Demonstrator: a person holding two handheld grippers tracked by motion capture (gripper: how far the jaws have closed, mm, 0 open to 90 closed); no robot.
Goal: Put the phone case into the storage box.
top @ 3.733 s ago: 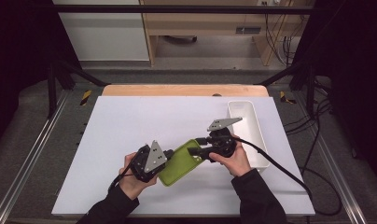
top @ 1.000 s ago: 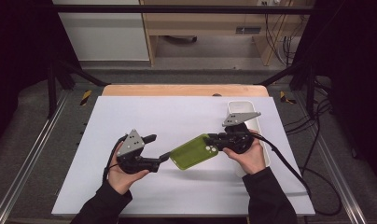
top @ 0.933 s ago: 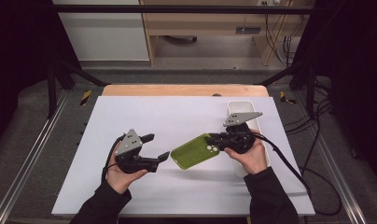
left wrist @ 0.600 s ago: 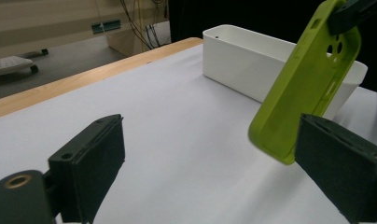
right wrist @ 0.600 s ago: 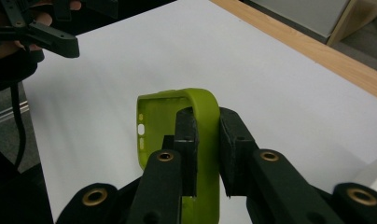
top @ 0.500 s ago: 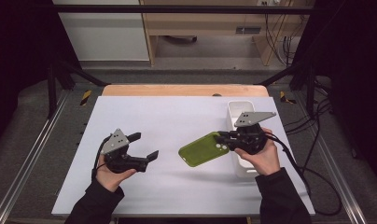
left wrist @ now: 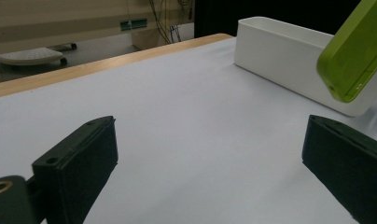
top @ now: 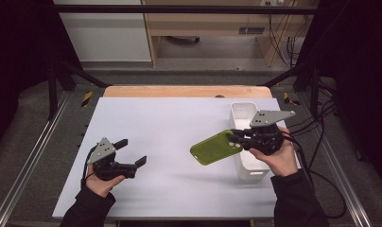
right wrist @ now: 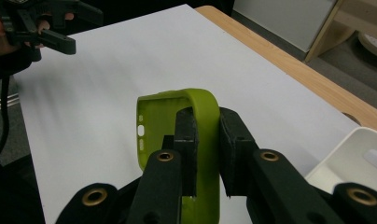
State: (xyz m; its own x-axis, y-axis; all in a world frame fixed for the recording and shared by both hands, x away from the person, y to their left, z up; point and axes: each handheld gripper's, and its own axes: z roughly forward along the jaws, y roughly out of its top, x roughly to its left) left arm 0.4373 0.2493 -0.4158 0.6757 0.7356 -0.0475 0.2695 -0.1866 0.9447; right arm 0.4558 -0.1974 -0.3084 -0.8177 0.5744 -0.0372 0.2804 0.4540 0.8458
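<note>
black claws (top: 131, 152), grey three-cornered plates, black cables, dark sleeves (top: 293, 198)

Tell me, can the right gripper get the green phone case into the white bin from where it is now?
Probably yes: the right gripper holds the green phone case right beside the white bin, with nothing between.
</note>
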